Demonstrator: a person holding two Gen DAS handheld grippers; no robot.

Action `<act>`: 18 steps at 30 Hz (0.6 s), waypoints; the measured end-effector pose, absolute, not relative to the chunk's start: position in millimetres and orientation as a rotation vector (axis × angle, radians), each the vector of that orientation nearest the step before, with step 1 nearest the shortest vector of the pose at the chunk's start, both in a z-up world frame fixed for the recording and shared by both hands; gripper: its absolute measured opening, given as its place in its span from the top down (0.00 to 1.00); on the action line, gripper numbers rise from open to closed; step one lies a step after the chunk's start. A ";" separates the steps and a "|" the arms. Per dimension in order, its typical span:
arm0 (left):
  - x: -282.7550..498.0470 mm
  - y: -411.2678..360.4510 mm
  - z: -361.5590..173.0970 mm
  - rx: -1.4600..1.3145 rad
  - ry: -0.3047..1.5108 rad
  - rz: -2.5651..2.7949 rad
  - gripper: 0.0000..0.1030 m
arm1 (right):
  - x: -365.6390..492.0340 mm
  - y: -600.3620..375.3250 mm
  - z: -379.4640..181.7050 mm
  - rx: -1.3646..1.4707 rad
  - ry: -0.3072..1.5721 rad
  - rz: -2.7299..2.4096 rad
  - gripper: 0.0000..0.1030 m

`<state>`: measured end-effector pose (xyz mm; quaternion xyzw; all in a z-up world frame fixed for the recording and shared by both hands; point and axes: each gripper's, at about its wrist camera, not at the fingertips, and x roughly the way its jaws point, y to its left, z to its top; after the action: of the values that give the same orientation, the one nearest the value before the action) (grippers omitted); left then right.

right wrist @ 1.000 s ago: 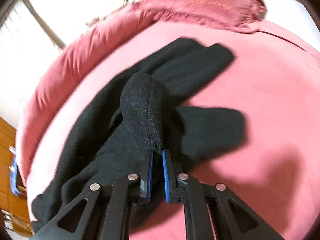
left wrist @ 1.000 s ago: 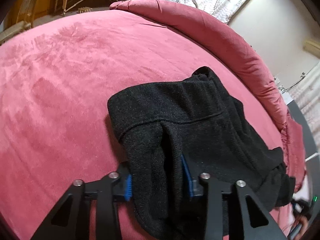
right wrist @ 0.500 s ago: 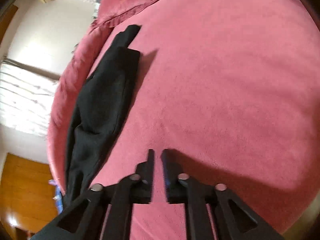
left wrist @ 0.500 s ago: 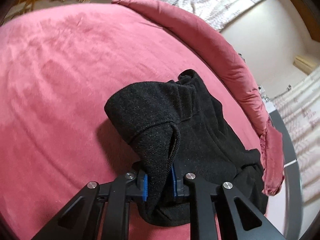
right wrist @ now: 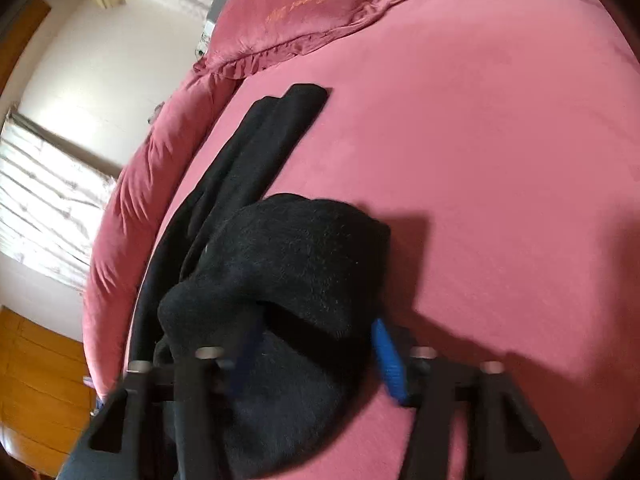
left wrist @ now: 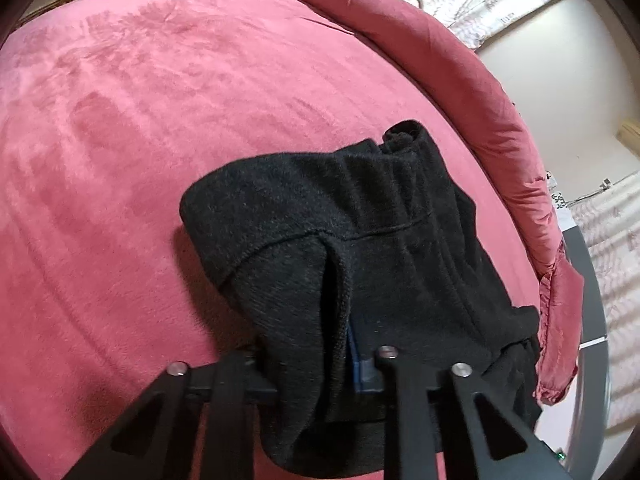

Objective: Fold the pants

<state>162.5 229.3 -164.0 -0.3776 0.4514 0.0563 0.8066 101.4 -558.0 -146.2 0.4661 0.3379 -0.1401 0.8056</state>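
left gripper (left wrist: 316,360) closed onto pants (left wrist: 360,248), right gripper (right wrist: 312,360) regrasping them

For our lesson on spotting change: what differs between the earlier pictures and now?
The left claw closed from wide open onto the waistband end of the pants. The right claw let go of its fold, swung over bare bed, and now straddles a bunched fold, jaws wide. The pants stay on the bed.

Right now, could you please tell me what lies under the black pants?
The pink bed cover shows beside the black pants, which lie largely on it. Anything directly beneath the bunched fabric is covered and cannot be seen.
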 end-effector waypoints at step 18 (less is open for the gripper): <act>93.8 249.1 -151.7 -0.835 1.059 -0.036 0.90 | -52.9 -631.5 -65.0 1.071 0.621 -0.384 0.93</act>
<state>93.8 249.1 -151.7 -0.3864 0.4904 -0.0168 0.7810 -52.9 -631.5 -65.0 0.4990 0.2890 -0.1787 0.7972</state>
